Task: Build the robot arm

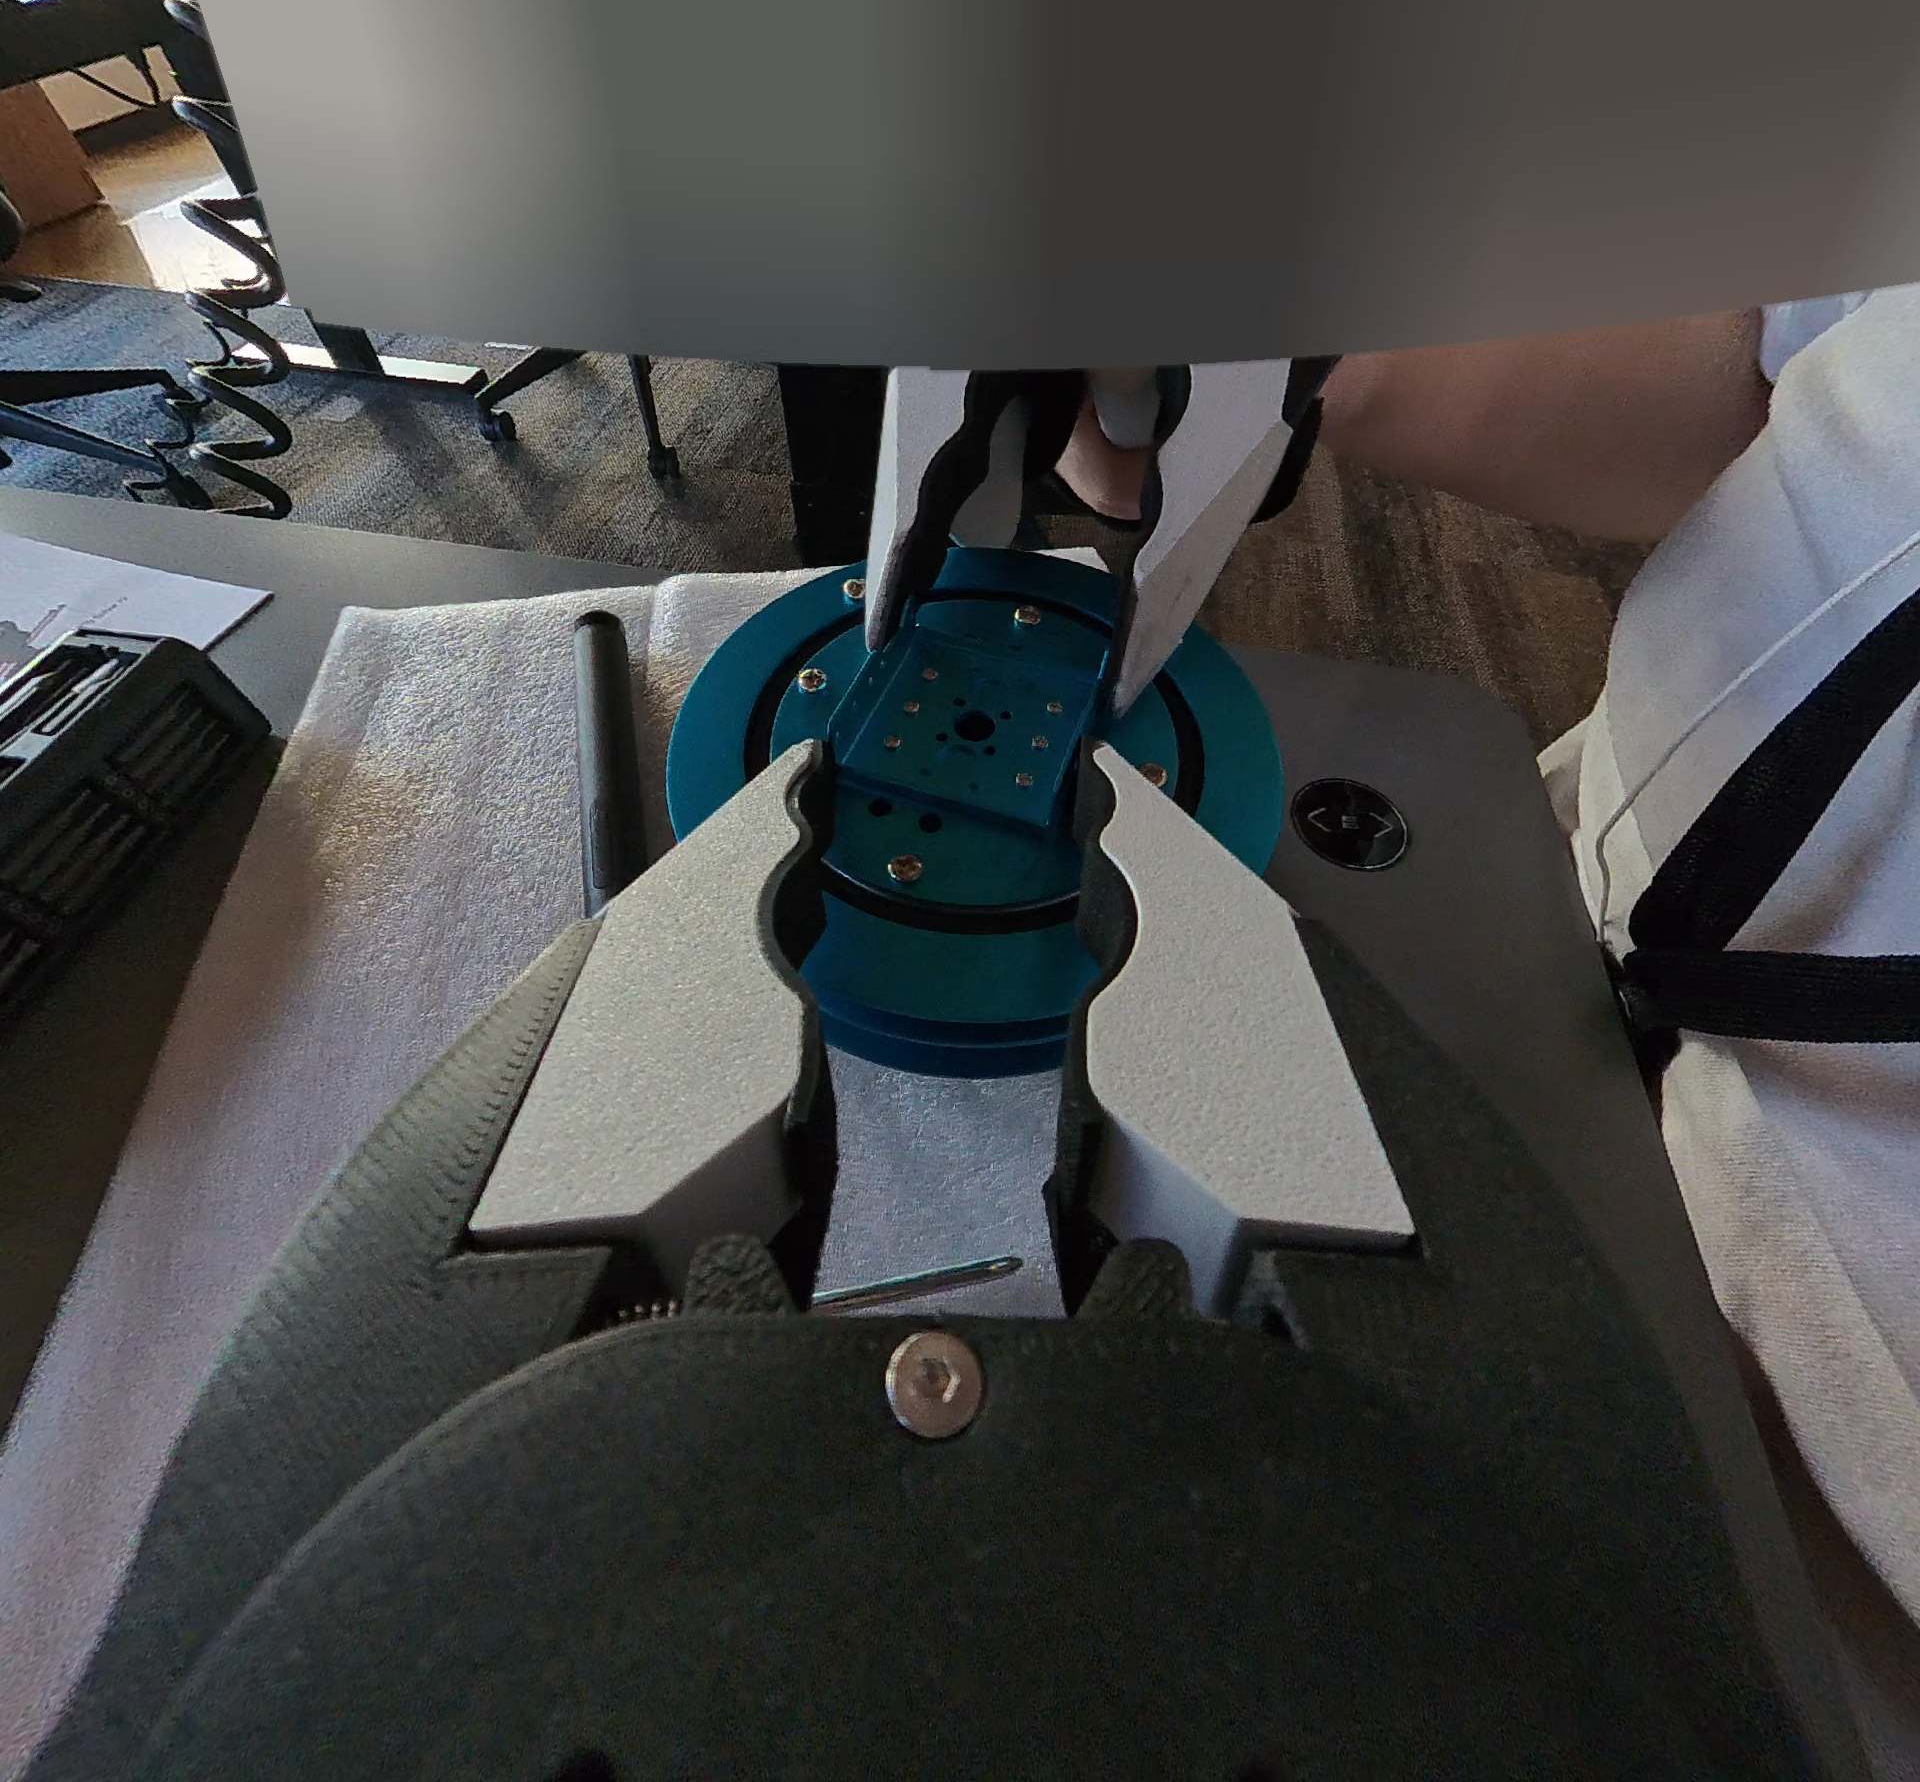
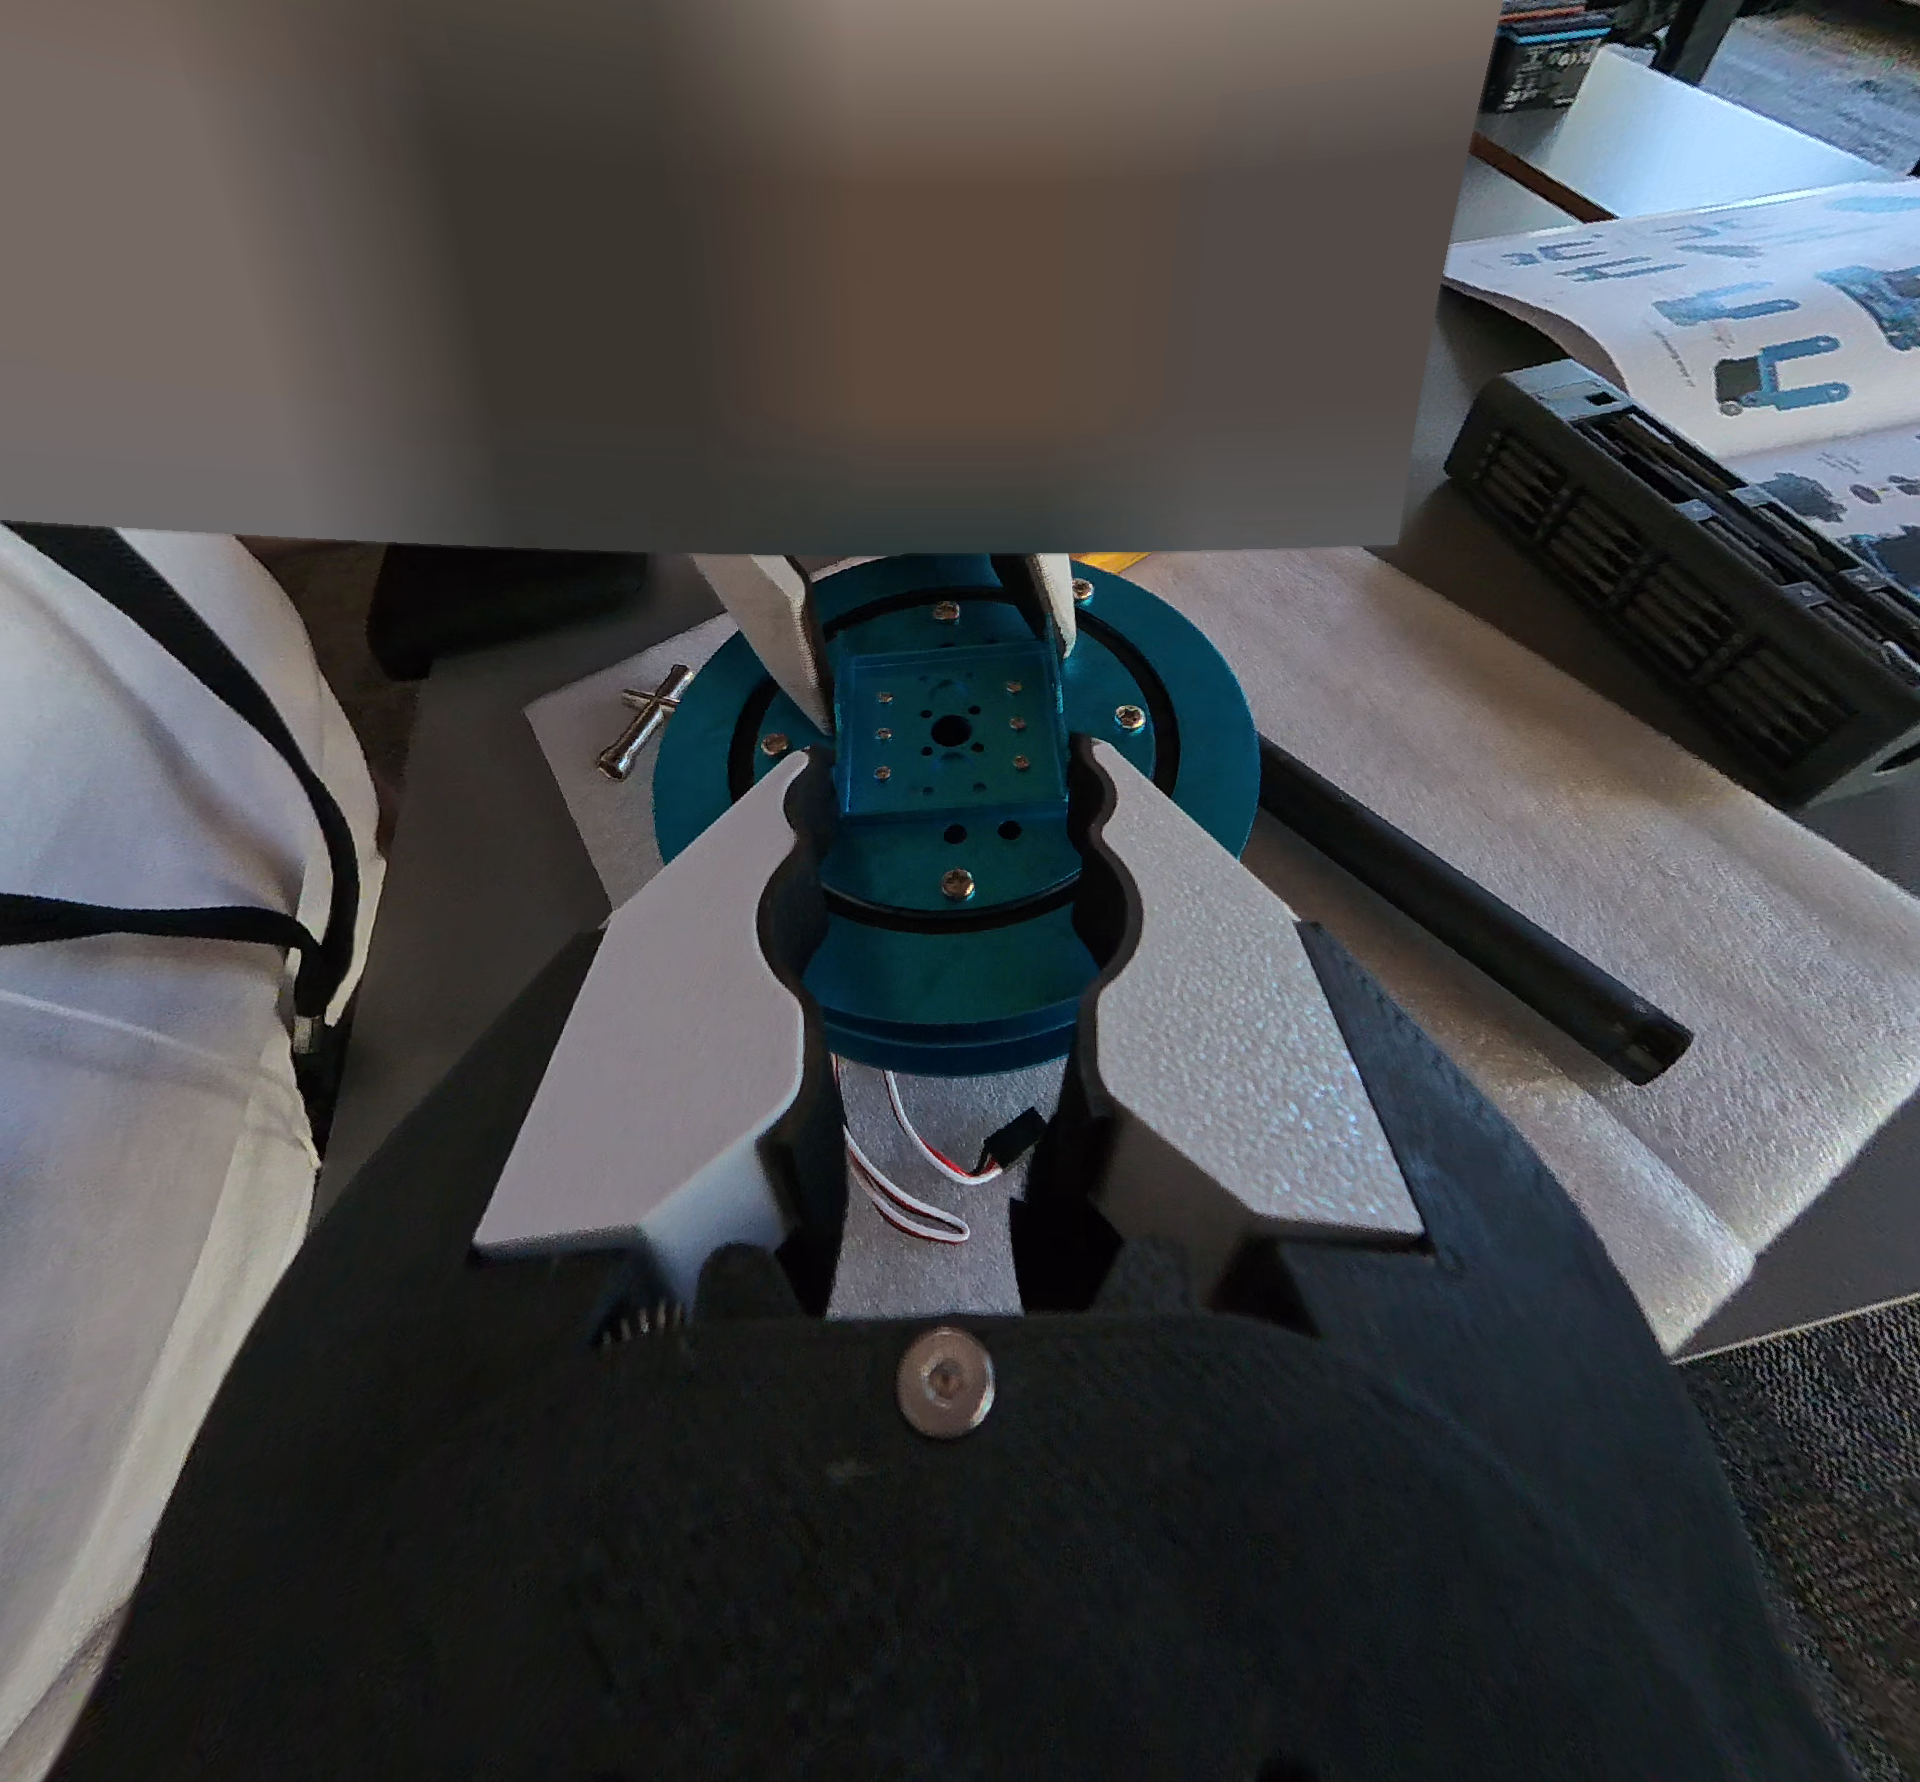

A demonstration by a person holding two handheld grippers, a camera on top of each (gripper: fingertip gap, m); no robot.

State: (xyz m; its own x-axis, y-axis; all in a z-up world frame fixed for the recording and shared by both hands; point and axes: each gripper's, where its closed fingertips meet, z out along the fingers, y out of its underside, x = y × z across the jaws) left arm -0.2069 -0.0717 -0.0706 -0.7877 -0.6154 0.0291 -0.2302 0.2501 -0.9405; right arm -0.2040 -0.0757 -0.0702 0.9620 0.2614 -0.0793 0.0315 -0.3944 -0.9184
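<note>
Both jaws of my left gripper [image 1: 951, 761] and right gripper [image 2: 951, 766] stand part-open astride the square blue bracket [image 1: 961, 730] seated, apparently screwed, atop the blue disc [image 1: 717, 735], gripping nothing I can confirm.

L gripper [image 1: 951, 761]: fingers parted, tips flanking blue square bracket [image 1: 961, 730] from its near side, contact unclear.
R gripper [image 2: 951, 761]: opp. side of bracket, fingers parted, tips angled down beside bracket edges.
</note>
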